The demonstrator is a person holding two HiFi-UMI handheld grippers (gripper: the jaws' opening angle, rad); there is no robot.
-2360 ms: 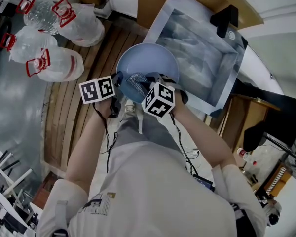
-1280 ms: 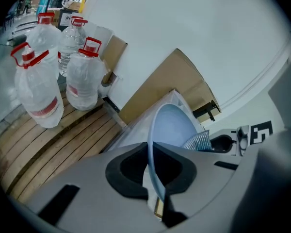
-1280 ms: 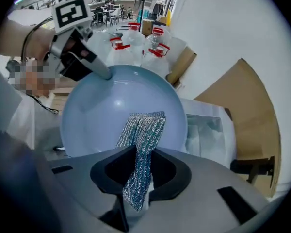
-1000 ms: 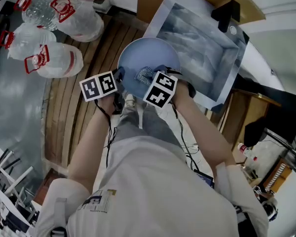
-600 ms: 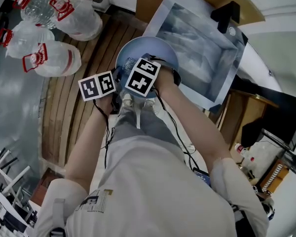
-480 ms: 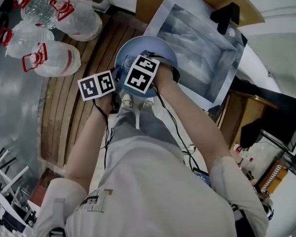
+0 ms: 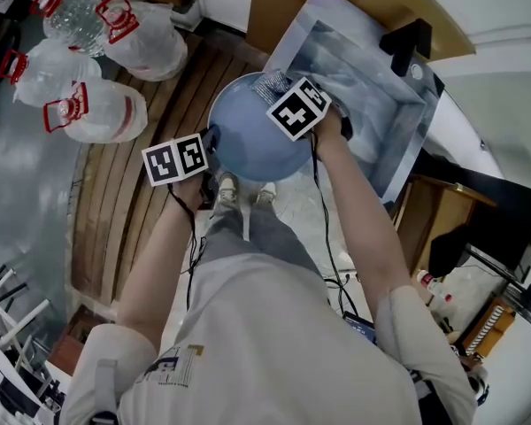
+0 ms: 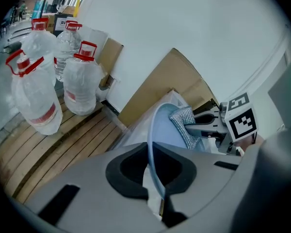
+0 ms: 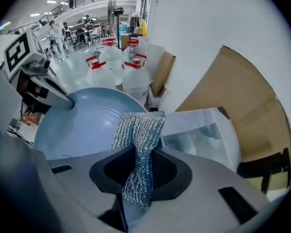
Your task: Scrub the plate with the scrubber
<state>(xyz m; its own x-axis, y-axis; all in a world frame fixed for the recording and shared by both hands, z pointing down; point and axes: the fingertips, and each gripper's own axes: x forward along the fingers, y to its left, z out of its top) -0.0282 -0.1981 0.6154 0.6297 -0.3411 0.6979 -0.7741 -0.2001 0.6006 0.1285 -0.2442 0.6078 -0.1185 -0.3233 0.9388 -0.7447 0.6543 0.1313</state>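
Note:
In the head view I hold a light blue plate over the floor, beside the sink. My left gripper is shut on its left rim. The left gripper view shows that rim edge-on, pinched between the black pads of the left gripper. My right gripper is shut on a silvery mesh scrubber, which lies against the plate's far rim. In the right gripper view the scrubber sticks up from the right gripper over the plate.
Several big water bottles with red handles stand at the upper left on a wooden slatted floor. A plastic-lined sink with a black tap lies at the upper right. Brown cardboard leans on the white wall.
My right gripper has carried the scrubber from the plate's near middle up to its far rim, toward the sink. The left gripper keeps its hold on the plate.

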